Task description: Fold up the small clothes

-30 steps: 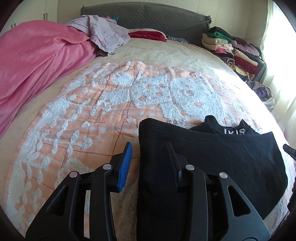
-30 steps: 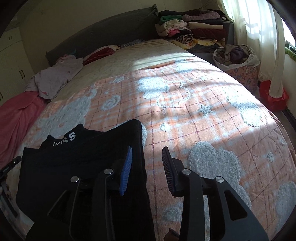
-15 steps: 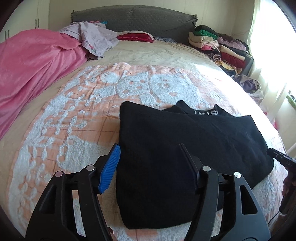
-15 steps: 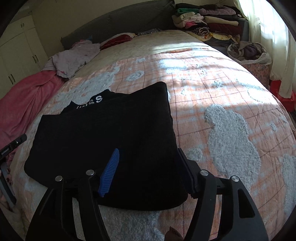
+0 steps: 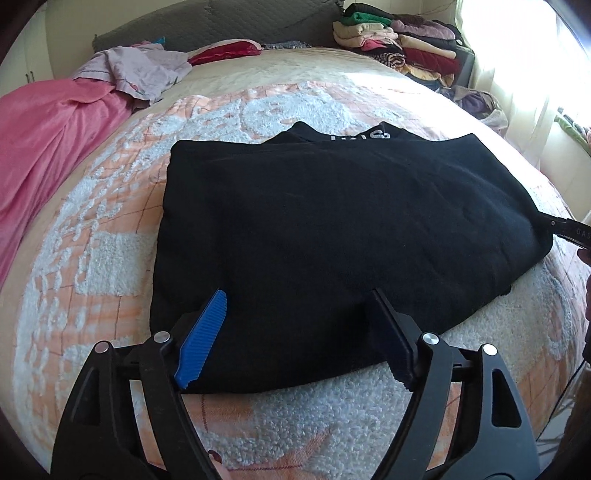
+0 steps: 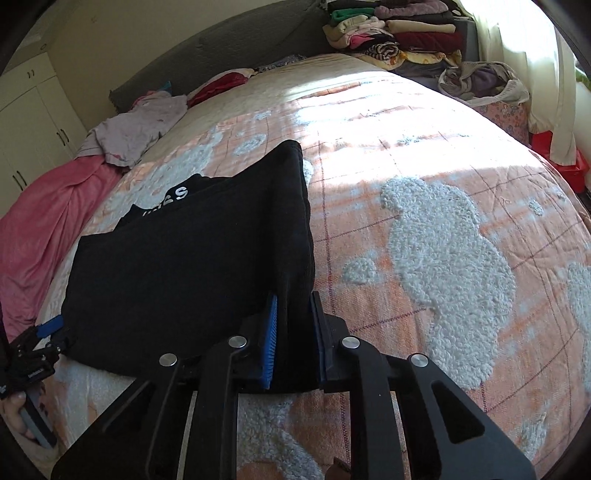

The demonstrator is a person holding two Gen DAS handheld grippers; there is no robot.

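A black garment (image 5: 332, 236) with white lettering at its collar lies folded flat on the orange and white bedspread (image 5: 92, 258). My left gripper (image 5: 299, 317) is open, its jaws wide apart over the garment's near edge, holding nothing. In the right wrist view my right gripper (image 6: 293, 306) is shut on the near right corner of the black garment (image 6: 192, 266). The left gripper (image 6: 44, 332) shows at the garment's left edge there. The right gripper's tip (image 5: 569, 230) shows at the garment's right corner in the left wrist view.
A pink blanket (image 5: 48, 136) and a crumpled lilac garment (image 5: 140, 70) lie at the bed's left. A stack of folded clothes (image 5: 402, 48) stands at the far right by the grey headboard (image 5: 229, 22). A bag of clothes (image 6: 480, 81) sits beside the bed.
Both grippers have drawn back toward the garment's near edge. The right gripper, open a moment ago, has closed on the garment's right corner. The left gripper stays open.
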